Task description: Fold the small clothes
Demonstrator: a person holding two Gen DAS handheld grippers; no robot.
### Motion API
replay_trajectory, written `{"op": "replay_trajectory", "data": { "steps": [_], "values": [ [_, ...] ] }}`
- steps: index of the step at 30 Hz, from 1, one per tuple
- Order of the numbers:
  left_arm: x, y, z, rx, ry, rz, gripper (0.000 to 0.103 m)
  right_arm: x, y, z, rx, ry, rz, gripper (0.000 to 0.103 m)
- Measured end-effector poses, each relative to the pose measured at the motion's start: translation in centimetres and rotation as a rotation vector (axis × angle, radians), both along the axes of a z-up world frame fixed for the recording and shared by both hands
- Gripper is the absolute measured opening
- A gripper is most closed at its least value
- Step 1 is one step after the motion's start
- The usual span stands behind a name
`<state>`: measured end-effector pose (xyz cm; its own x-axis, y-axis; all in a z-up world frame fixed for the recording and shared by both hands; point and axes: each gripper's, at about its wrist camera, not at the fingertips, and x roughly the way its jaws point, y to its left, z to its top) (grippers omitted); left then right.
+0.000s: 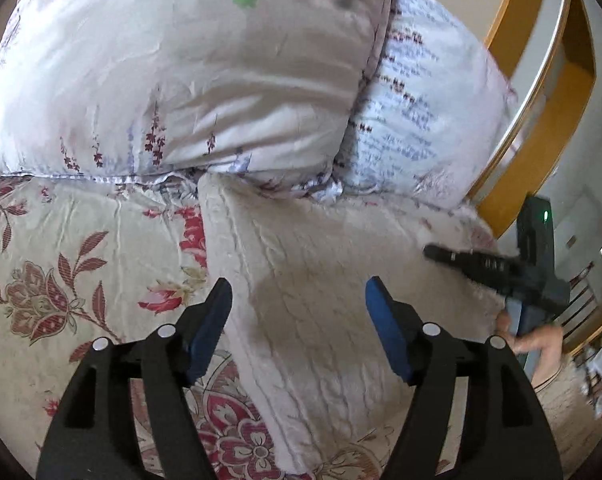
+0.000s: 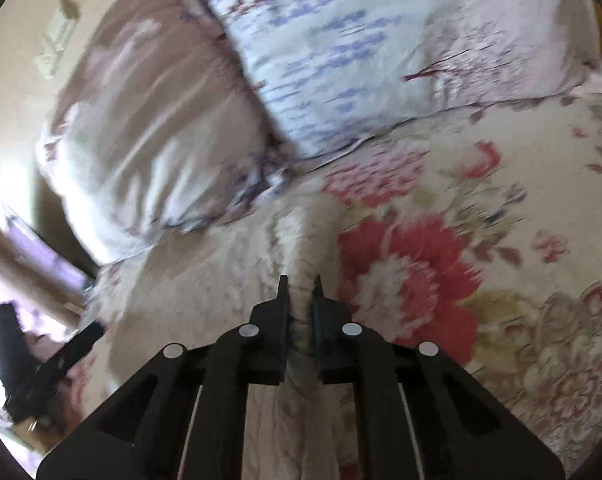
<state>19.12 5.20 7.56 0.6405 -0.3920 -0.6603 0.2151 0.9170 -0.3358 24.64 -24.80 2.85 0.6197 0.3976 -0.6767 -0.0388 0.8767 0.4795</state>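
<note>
Cream knit garment (image 1: 321, 300) runs 12-to-6 under the gaping left claw (image 1: 299, 320); right claw (image 2: 301, 300) pinches its bunched edge.

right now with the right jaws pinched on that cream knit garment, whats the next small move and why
Probably carry the right gripper across the cream cable-knit garment toward its far side to lay the fold. Its jaws are shut on a bunched edge of the knit, while the left gripper hovers open above the flat part lying on the floral bedsheet, free to pin it down.
</note>
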Motion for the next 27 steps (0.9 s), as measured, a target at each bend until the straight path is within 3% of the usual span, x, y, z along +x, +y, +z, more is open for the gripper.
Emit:
{"op": "replay_trajectory", "data": {
  "steps": [2, 6, 8, 14, 17, 20, 23, 27],
  "values": [
    [0.0, 0.0, -0.7, 0.032, 0.025, 0.013, 0.069, 0.6, -0.1, -0.8, -0.061, 0.029, -0.029, 0.009],
    [-0.2, 0.2, -1.9, 0.058, 0.061, 0.03, 0.069, 0.4, -0.1, -0.8, -0.09, 0.045, -0.015, 0.014],
    [-0.4, 0.7, -2.1, 0.057, 0.068, 0.035, 0.07, -0.7, -0.4, 0.5, -0.082, 0.013, -0.017, 0.024],
    [-1.8, 1.1, -2.0, 0.063, 0.073, 0.035, 0.074, -4.9, 1.1, 3.2, -0.093, -0.118, 0.114, 0.024],
    [-2.4, 0.7, -2.5, 0.072, 0.087, 0.019, 0.076, -6.1, 2.8, 3.1, -0.148, -0.13, 0.172, 0.028],
    [-2.6, 0.4, -3.3, 0.085, 0.099, 0.013, 0.078, -6.9, 4.1, 2.3, -0.218, -0.134, 0.2, 0.049],
    [-2.3, 0.3, -5.0, 0.084, 0.14, 0.008, 0.083, -7.2, 5.5, -0.4, -0.337, -0.103, 0.197, 0.05],
    [-2.4, 0.2, -5.4, 0.086, 0.126, 0.018, 0.086, -7.7, 6.2, -0.1, -0.402, -0.124, 0.193, 0.05]
  ]
}}
